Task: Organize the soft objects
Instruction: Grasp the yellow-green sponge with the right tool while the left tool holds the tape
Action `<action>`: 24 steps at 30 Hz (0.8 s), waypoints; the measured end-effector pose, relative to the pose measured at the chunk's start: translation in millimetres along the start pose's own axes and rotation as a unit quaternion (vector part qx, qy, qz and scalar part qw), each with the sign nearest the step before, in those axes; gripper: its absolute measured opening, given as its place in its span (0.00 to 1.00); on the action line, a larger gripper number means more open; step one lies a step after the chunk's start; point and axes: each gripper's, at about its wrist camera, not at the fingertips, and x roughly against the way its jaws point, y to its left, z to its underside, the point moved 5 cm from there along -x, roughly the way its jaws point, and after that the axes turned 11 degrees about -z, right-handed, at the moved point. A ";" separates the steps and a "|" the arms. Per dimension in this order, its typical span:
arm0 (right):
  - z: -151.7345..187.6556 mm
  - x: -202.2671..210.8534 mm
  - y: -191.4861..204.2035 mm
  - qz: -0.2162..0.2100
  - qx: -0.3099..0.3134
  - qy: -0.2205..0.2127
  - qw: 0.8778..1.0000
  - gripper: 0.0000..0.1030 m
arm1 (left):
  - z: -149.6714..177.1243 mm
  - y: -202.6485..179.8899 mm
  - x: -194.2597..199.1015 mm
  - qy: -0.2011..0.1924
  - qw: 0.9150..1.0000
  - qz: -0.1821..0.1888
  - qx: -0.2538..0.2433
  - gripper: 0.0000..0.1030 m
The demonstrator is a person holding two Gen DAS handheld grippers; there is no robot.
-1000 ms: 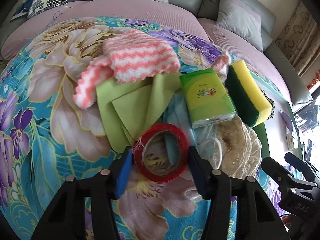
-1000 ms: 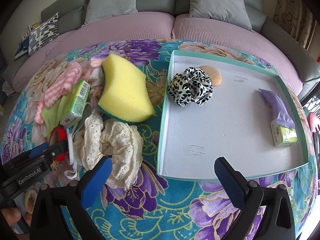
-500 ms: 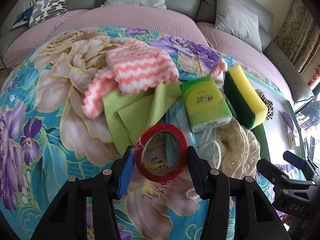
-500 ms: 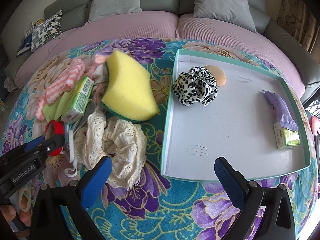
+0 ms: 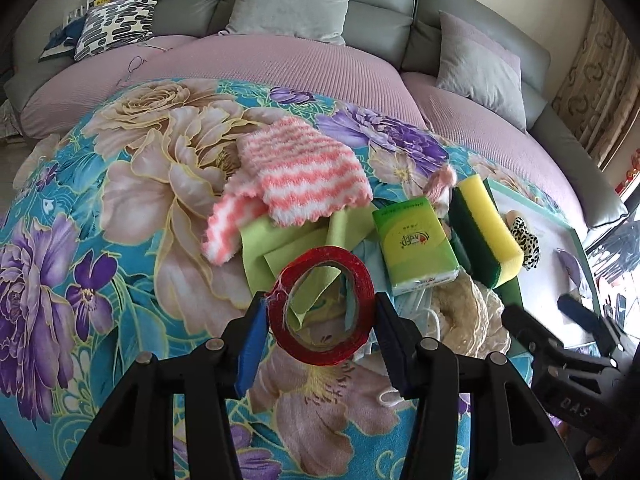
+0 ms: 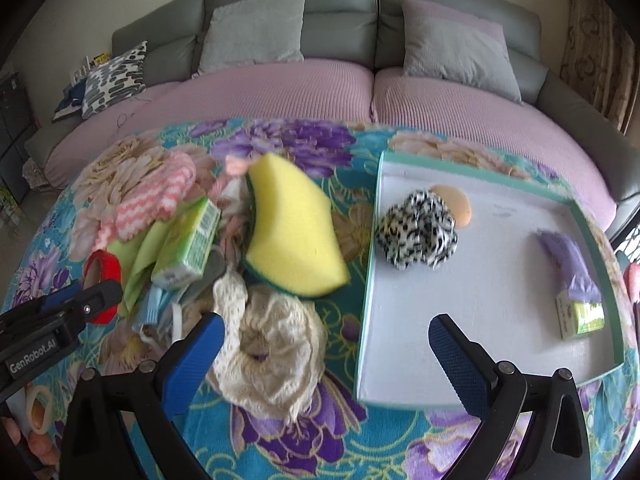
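Observation:
My left gripper (image 5: 320,324) is shut on a red tape roll (image 5: 322,306) and holds it above the floral cloth; the roll also shows in the right wrist view (image 6: 103,280). Behind it lies a pile: a pink striped cloth (image 5: 298,174), a green cloth (image 5: 280,248), a green tissue pack (image 5: 414,242), a yellow-green sponge (image 5: 484,230) and a cream lace scrunchie (image 6: 272,344). My right gripper (image 6: 326,344) is open and empty, above the scrunchie and the tray's near left corner.
A teal-rimmed white tray (image 6: 370,280) on the right holds a leopard scrunchie (image 6: 418,230), an orange puff (image 6: 456,204), a purple pouch (image 6: 568,260) and a small tissue pack (image 6: 582,314). A pink and grey sofa (image 6: 280,92) runs behind the table.
My left gripper has lifted the red tape roll higher off the cloth. My right gripper has moved forward, closer over the lace scrunchie and tray.

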 end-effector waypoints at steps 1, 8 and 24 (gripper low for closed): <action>-2.3 -1.5 1.9 0.004 0.008 -0.006 1.000 1.00 | -0.8 0.3 -0.9 0.001 1.000 0.000 0.001 0.52; -10.5 -16.9 10.3 0.020 0.046 -0.014 0.999 0.96 | -5.1 2.3 -3.4 0.001 1.000 0.002 0.008 0.52; -19.7 -48.5 11.7 0.002 0.061 -0.010 0.998 0.60 | -15.6 -1.9 -19.5 0.011 1.000 0.003 0.007 0.52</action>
